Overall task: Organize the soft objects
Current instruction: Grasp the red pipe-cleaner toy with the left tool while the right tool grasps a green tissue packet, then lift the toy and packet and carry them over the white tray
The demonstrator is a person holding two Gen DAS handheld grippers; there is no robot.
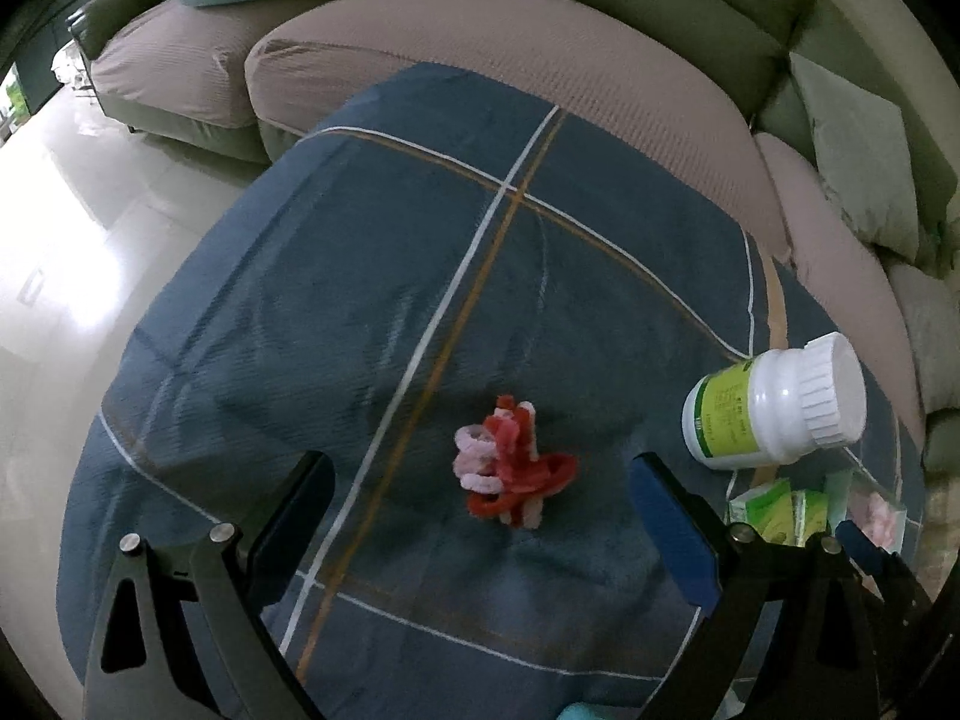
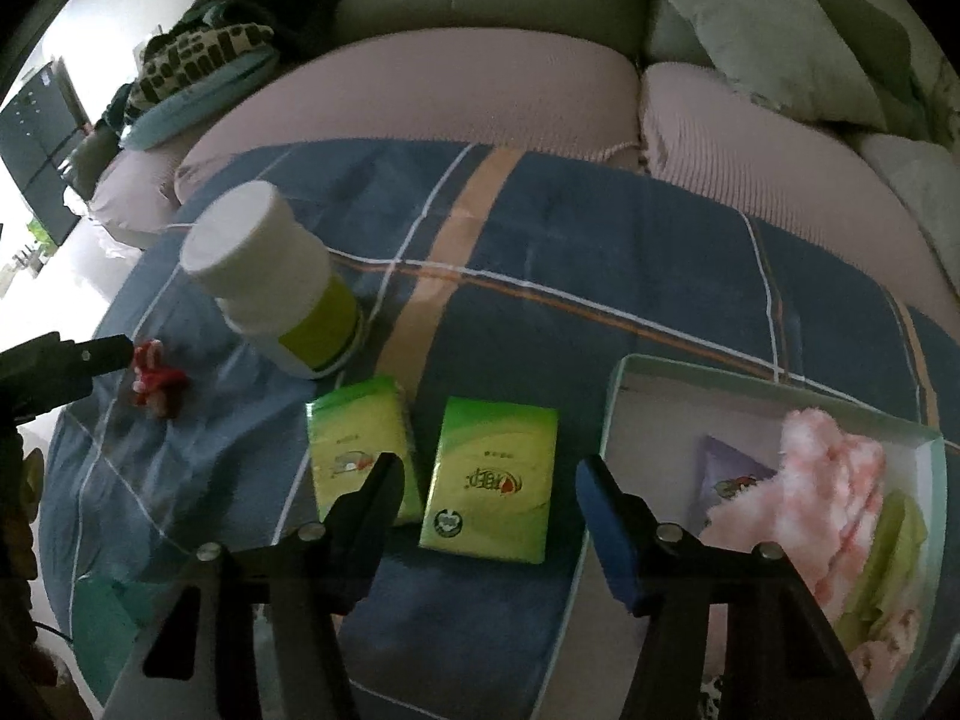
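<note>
A red and pink pipe-cleaner flower (image 1: 510, 465) lies on the blue plaid cloth (image 1: 420, 276). My left gripper (image 1: 480, 498) is open with the flower between its fingers, empty. The flower also shows in the right wrist view (image 2: 155, 381), next to the left gripper's finger (image 2: 78, 354). My right gripper (image 2: 486, 480) is open and empty above one of two green tissue packs (image 2: 489, 477), the other (image 2: 360, 450) lying to its left. A clear box (image 2: 618, 414) at the right holds a pink fluffy cloth (image 2: 834, 492) and other soft items.
A white bottle with a green label (image 1: 774, 405) stands tilted in view on the cloth, also in the right wrist view (image 2: 282, 276). A sofa with pink cushions (image 1: 480, 60) and grey pillows (image 2: 774, 36) runs behind the table. Shiny floor (image 1: 72, 228) lies to the left.
</note>
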